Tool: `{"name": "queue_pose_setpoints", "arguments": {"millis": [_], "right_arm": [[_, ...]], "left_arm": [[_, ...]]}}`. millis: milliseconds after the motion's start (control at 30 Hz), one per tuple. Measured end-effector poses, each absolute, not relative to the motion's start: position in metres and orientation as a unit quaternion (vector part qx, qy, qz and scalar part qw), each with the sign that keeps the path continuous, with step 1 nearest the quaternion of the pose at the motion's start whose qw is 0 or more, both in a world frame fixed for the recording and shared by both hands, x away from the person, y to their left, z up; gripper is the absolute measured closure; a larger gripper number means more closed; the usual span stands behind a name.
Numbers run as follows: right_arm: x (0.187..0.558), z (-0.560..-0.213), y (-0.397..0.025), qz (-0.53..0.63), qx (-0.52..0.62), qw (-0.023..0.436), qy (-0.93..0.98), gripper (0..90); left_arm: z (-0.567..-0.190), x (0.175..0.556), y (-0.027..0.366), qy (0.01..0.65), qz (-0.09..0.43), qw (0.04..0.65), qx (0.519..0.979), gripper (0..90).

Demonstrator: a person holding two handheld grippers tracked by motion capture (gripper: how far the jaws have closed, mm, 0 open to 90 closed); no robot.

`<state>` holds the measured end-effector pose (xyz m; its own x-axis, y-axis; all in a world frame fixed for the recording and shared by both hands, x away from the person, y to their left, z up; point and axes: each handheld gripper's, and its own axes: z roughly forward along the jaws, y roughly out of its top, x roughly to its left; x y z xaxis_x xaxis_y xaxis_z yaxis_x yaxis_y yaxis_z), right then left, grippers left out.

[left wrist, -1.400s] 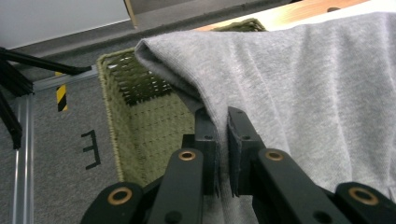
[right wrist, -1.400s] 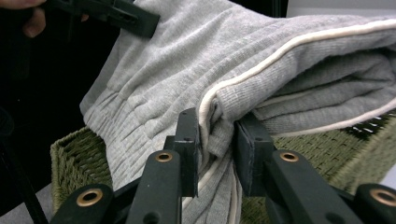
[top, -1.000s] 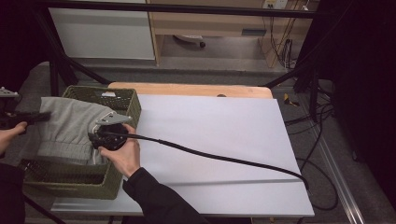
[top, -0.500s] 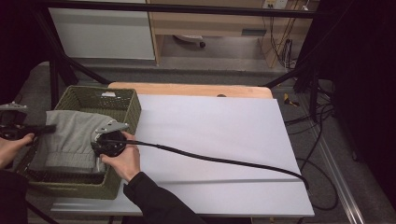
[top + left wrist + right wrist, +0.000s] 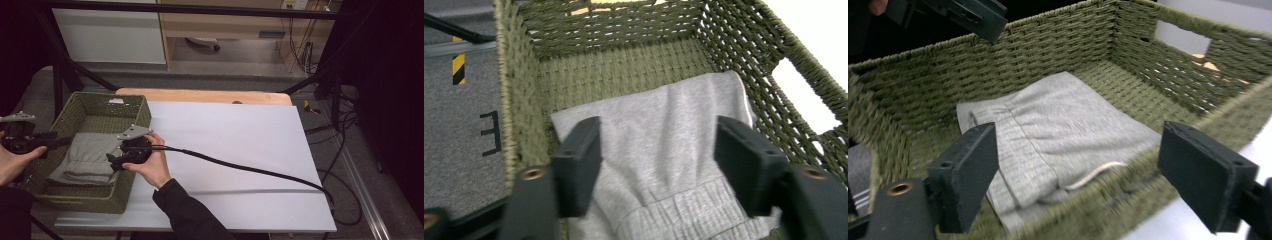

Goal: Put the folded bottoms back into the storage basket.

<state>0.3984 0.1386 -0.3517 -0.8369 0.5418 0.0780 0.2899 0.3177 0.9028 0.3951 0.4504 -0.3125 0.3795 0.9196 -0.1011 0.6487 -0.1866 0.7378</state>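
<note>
While the folded grey sweatpants (image 5: 87, 160) lie flat on the bottom of the green woven basket (image 5: 131, 106), both grippers hang just above them with nothing held. The basket stands at the left end of the bench (image 5: 235, 150), which is covered with a white sheet, and the garment fills the near part of the basket, with the elastic waistband and a pale drawstring (image 5: 1093, 175) turned toward the wall on the bench side. The left gripper (image 5: 659, 165) comes over the outer left wall of the basket, and its fingers (image 5: 579, 165) stand wide apart, one on each side of the cloth but not touching it. The right gripper (image 5: 1088, 185) is at the opposite wall, near the waistband, and its fingers (image 5: 970, 170) are spread wide too, well clear of the fabric. The garment looks to be laid in the basket so that it stays folded and compact, and the grippers face each other across it because a soft piece keeps its shape better when two ends are guided together. I judge that the garment is already released and that putting it in the basket is nearly finished.
</note>
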Motion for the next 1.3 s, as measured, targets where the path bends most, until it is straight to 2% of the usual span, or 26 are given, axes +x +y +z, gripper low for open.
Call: {"name": "queue_pose_setpoints", "arguments": {"millis": [333,533,1300], "right_arm": [[0.397,-0.345,0.099,0.521,0.261,0.114,0.805,11.6],[0.396,-0.348,0.075,0.505,0.266,0.123,0.812,11.0],[0.399,-0.364,-0.017,0.491,0.318,0.142,0.799,10.1]], "left_arm": [[-0.311,0.391,0.425,0.504,0.192,0.367,0.758,12.4],[-0.313,0.391,0.411,0.494,0.188,0.369,0.764,7.6],[-0.333,0.389,0.348,0.431,0.157,0.385,0.801,4.5]]}}
